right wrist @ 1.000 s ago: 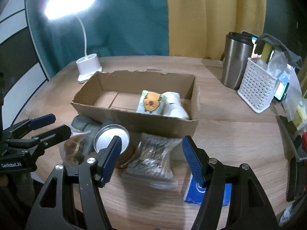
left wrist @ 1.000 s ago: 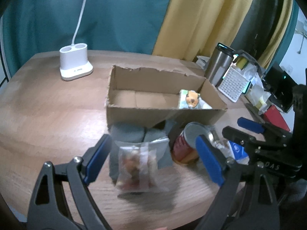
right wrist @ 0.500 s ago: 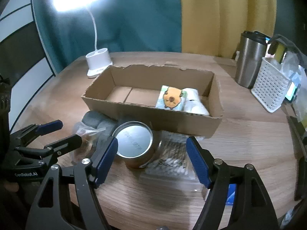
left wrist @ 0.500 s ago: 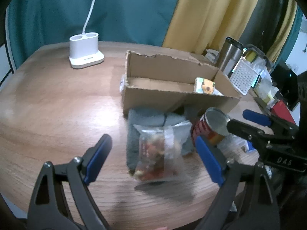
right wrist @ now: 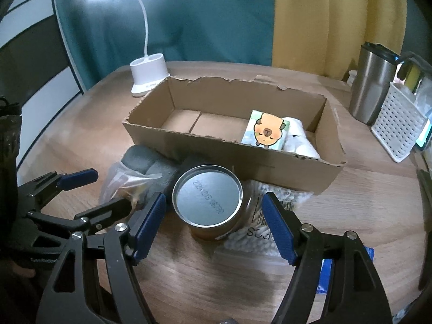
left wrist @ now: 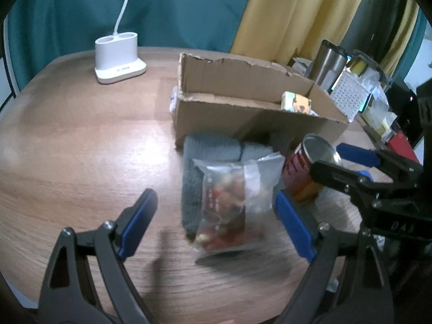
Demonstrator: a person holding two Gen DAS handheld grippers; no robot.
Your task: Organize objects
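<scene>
On the left, the left claw hangs with its jaws spread wide and nothing pressed between them, aimed down at a clear snack bag that lies on top of a folded grey cloth on the wooden worktop; the bag sits in the gap between the blue pads but neither pad touches it, though blur in the left wrist view makes the clearance on the right side hard to judge. Just right of the bag stands a red tin can, upright with its silver lid up, and the right claw straddles it with its jaws parted on either side of the can and not yet in contact. Beside the can on its right lies a clear pack of cotton swabs, partly under the front wall of the cardboard box. The box is open-topped and already holds a cartoon-print tissue pack and a white roll at its right end, with its left half bare. The step in hand looks like the approach for two pickups at once. Next, each claw should settle lower around its target, close firmly, lift clear of the box's front wall, and set its load down in the box's free left half.
</scene>
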